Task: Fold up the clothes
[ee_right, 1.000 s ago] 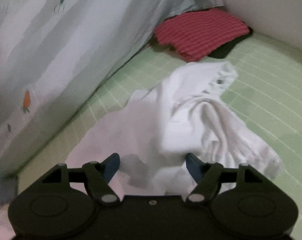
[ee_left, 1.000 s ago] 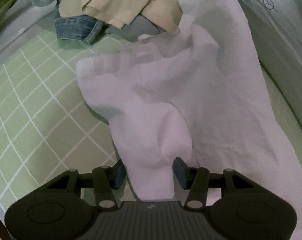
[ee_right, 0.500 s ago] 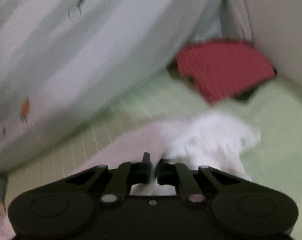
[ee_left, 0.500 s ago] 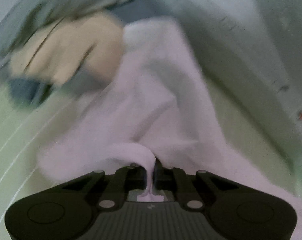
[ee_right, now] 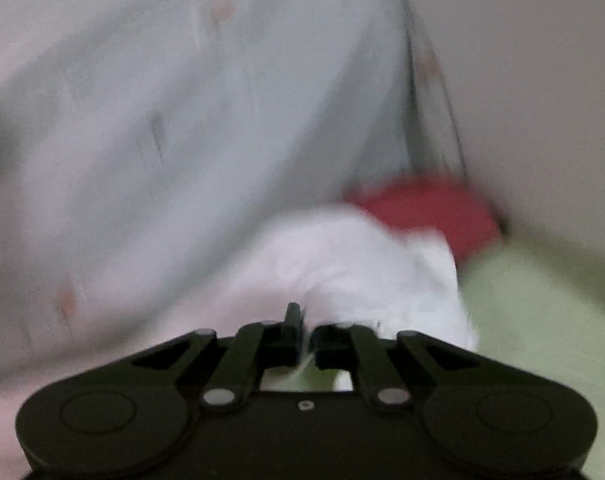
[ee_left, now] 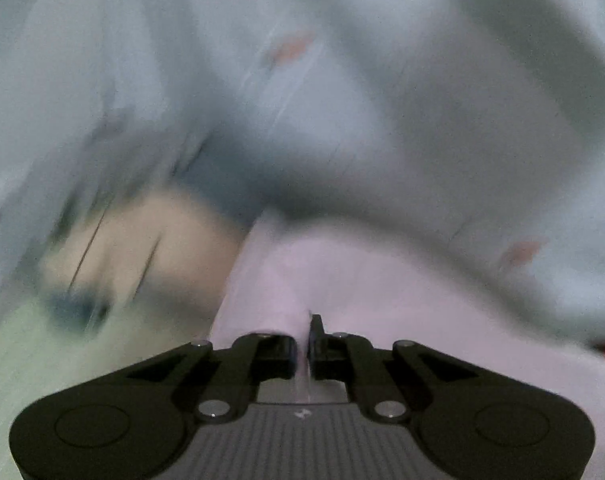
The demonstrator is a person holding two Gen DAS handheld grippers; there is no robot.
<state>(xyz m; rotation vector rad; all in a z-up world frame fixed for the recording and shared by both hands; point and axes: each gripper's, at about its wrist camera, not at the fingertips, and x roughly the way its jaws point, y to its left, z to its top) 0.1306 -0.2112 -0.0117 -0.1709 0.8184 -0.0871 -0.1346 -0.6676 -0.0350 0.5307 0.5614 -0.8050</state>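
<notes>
Both tongs are clamped on the white garment: left tongs (ee_left: 301,344) pinch one edge, right tongs (ee_right: 304,338) another; held at 2 points, probably to spread it above the green bed (ee_right: 542,320); red cloth (ee_right: 434,208) lies beyond.

Motion-blurred clothes pile (ee_left: 142,248) and red garment (ee_right: 434,212)

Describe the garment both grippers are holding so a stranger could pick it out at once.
On the pale green bed cover, below the big light printed sheet, lies a crumpled white garment. The right gripper and left gripper each pinch it. The folded red cloth behind and the blurred beige clothing differ in colour.
</notes>
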